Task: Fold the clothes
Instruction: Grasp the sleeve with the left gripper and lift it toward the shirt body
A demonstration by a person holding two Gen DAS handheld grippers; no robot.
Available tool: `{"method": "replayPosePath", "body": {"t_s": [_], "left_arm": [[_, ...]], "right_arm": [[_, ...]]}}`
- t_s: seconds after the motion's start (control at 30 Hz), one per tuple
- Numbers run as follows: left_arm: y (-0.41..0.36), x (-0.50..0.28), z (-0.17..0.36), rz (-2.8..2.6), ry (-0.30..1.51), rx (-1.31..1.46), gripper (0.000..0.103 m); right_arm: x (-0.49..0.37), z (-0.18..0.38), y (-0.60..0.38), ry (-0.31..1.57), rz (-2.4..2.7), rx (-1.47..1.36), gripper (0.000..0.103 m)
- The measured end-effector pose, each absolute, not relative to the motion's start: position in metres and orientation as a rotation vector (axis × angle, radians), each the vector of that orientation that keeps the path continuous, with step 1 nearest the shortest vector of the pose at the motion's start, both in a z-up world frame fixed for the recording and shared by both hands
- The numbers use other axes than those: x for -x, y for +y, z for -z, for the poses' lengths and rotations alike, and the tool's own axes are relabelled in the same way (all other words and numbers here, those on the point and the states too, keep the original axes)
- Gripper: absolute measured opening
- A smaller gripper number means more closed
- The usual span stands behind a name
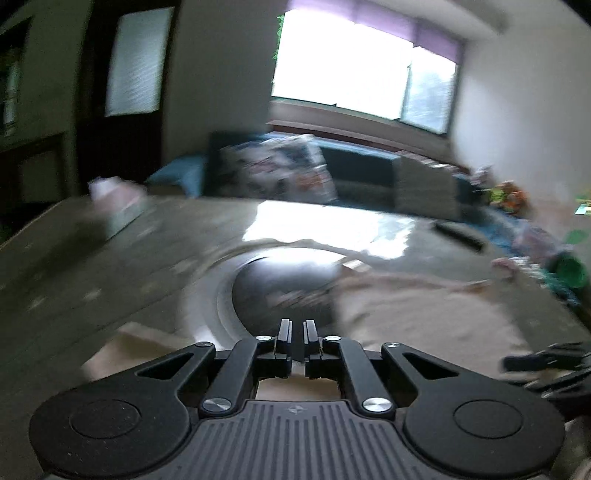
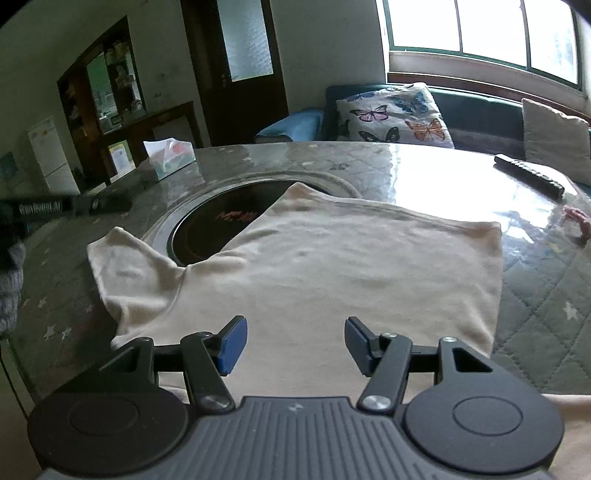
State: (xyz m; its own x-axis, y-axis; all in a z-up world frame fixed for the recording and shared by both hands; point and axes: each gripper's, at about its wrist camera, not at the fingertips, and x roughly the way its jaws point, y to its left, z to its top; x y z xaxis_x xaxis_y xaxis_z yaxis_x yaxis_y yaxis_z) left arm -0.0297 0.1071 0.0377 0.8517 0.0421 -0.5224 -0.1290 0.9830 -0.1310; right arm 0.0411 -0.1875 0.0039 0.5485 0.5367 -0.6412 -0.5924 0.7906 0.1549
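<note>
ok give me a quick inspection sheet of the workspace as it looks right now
surface: table under a quilted star-print cover, with a round dark inset hob in the middle
job's things: cream shirt spread flat, one sleeve sticking out to the side, its far edge lying over the hob
clutter: tissue box, remote, small pink item at the table edge
grippers: right gripper open, over the shirt's near edge; left gripper closed, nothing seen between its fingers, view blurred
cables: nothing seen
surroundings: sofa with butterfly cushion, window, dark door, cabinet
</note>
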Motion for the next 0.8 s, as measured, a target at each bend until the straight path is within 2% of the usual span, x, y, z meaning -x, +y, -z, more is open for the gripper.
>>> {"method": "replayPosePath", "body": {"t_s": [0.17,0.23,0.27,0.33,0.4,0.43,0.6,0.63,0.67,0.7,0.73,0.8], "left_arm": [[0.145,0.043,-0.020,-0.265,0.582,0.179,0.007],[0.158,0.045,-0.015,-0.325,0.589,0.183,0.012],[0.165,0.046,-0.012,-0.355,0.592,0.184,0.016],[0.177,0.046,-0.008,-0.408,0.599,0.196,0.040],[0.186,0.044,-0.003,-0.448,0.607,0.207,0.048],[0.190,0.044,-0.002,-0.456,0.612,0.209,0.049],[0.206,0.041,0.008,-0.479,0.646,0.254,0.044],[0.208,0.041,0.011,-0.474,0.651,0.269,0.034],[0.208,0.040,0.011,-0.480,0.647,0.270,0.029],[0.208,0.038,0.011,-0.476,0.646,0.272,0.017],[0.207,0.039,0.008,-0.466,0.637,0.282,0.010],[0.206,0.041,0.003,-0.444,0.617,0.302,0.007]], "right_arm": [[-0.039,-0.001,-0.178,0.741,-0.689,0.096,0.060],[-0.038,0.000,-0.176,0.742,-0.694,0.104,0.060],[-0.037,0.000,-0.174,0.742,-0.696,0.107,0.060],[-0.036,0.000,-0.173,0.742,-0.699,0.113,0.060],[-0.035,-0.001,-0.172,0.740,-0.700,0.117,0.060],[-0.035,-0.002,-0.172,0.739,-0.700,0.117,0.060],[-0.034,-0.004,-0.174,0.734,-0.695,0.119,0.060],[-0.034,-0.005,-0.174,0.732,-0.694,0.118,0.060],[-0.034,-0.005,-0.175,0.732,-0.693,0.117,0.060],[-0.034,-0.005,-0.176,0.731,-0.690,0.116,0.060],[-0.034,-0.006,-0.177,0.731,-0.687,0.116,0.060],[-0.034,-0.006,-0.179,0.732,-0.681,0.115,0.060]]}}
